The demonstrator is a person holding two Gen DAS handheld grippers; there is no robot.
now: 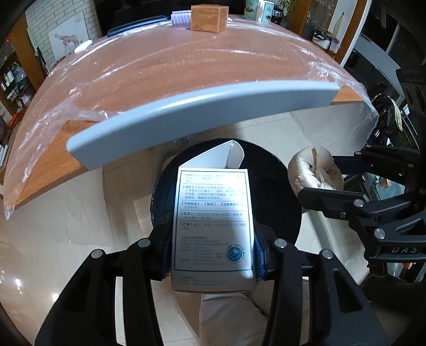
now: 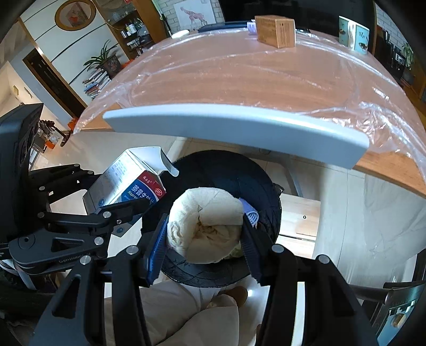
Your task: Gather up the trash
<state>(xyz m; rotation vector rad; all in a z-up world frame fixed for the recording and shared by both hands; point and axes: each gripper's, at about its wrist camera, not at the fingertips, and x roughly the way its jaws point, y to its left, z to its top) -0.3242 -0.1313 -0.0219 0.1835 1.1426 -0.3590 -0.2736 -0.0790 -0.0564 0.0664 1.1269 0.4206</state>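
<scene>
Left wrist view: left gripper at lower centre, clamped on a white medicine box, flap open at top, held over the black trash bin at frame centre. Right gripper at right, pinching a crumpled tissue wad beside the bin. Above, a grey chair back and plastic-covered table with 1 brown box.

Right wrist view: right gripper at lower centre, squeezing the tissue wad over the bin. Left gripper at left, gripping the medicine box at the bin's left rim.
</scene>
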